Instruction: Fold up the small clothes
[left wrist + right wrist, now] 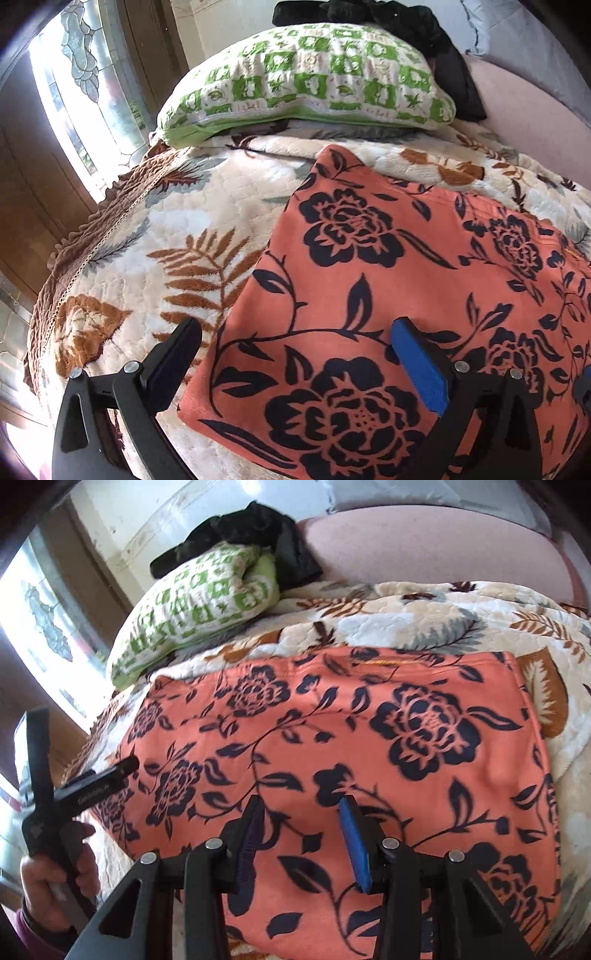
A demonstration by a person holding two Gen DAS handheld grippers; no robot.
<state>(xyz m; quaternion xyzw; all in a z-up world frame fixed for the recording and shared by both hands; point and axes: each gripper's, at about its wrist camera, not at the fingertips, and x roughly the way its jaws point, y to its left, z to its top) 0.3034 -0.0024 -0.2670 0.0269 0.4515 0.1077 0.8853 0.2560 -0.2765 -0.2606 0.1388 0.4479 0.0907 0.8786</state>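
Leaf-print bedspread (155, 229) under orange floral cloth (388, 258), near edge cut off; both jaws spread, empty.

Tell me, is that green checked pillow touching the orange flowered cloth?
Apart. The left wrist view shows leafy blanket between the pillow and the cloth.

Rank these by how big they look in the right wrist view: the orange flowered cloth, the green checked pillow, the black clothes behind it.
1. Orange flowered cloth, largest by far, though nearest the camera.
2. Green checked pillow.
3. Black clothes, smallest, but farthest and partly hidden.
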